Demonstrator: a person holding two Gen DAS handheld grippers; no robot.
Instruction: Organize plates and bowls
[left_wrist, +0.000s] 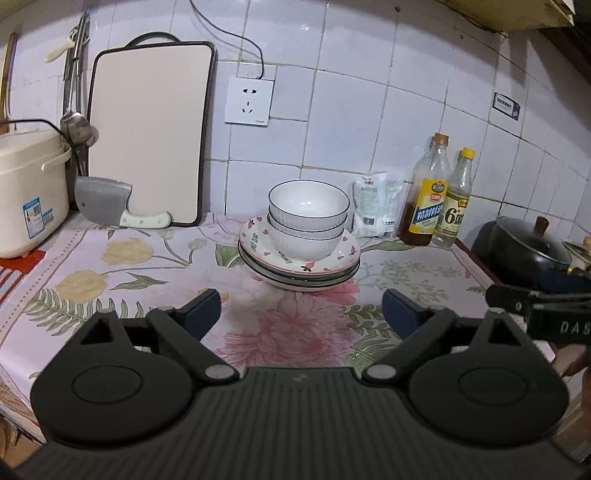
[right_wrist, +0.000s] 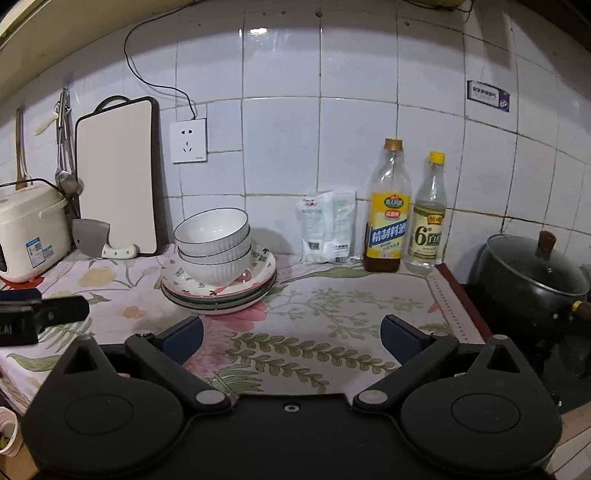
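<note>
Left gripper (left_wrist: 301, 312): nearest the lens, jaws spread wide, holding nothing, low over the floral cloth (left_wrist: 110, 295)
Right gripper (right_wrist: 291, 338): also wide and empty, aimed to the right of the stack
Bowls (left_wrist: 308, 218): nested white ribbed ones with dark rims, sitting on the plates
Plates (left_wrist: 299, 271): stacked directly ahead of the left gripper, near the tiled wall, well apart from both grippers
Neighbours: salt bag (left_wrist: 376, 208) just beside the stack, bottles (left_wrist: 426, 192) further right
Step in hand, as I judge: everything looks gathered, so either finish or lift cleanly
Doing it well: pinch one rim only, lift straight up, and steady the plates with the other gripper
</note>
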